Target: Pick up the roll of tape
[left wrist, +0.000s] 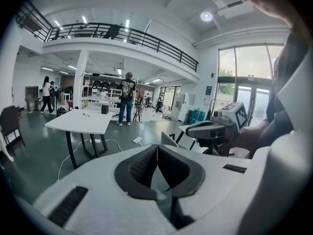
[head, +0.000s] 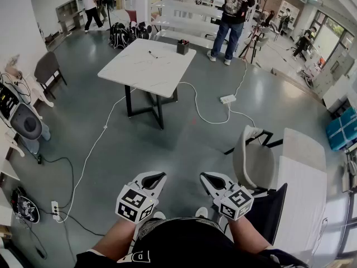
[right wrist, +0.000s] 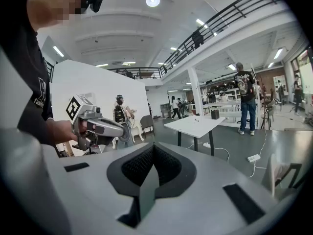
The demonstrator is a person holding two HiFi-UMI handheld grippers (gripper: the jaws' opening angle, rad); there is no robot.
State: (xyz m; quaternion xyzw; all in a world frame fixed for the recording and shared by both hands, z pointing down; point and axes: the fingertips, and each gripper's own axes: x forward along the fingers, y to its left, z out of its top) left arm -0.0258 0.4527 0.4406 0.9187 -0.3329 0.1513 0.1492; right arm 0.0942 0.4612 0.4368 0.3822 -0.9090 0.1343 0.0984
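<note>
I cannot make out a roll of tape in any view. A white table (head: pixel 148 67) stands some way ahead, with a black box (head: pixel 182 47) and a small dark thing (head: pixel 152 54) on it; the same table (left wrist: pixel 80 121) shows in the left gripper view and, as the white table (right wrist: pixel 194 125), in the right gripper view. My left gripper (head: pixel 158 176) and right gripper (head: pixel 205 177) are held close to my body, side by side, pointing forward. Both are shut with nothing between the pads, as the left gripper (left wrist: pixel 157 146) and right gripper (right wrist: pixel 153 145) show in their own views.
A beige chair (head: pixel 254 161) and a white desk (head: pixel 304 172) stand close on my right. White cables and a power strip (head: pixel 227 99) lie on the grey floor. A person (head: pixel 231 15) stands beyond the table. A dark chair (head: pixel 47 68) and equipment line the left side.
</note>
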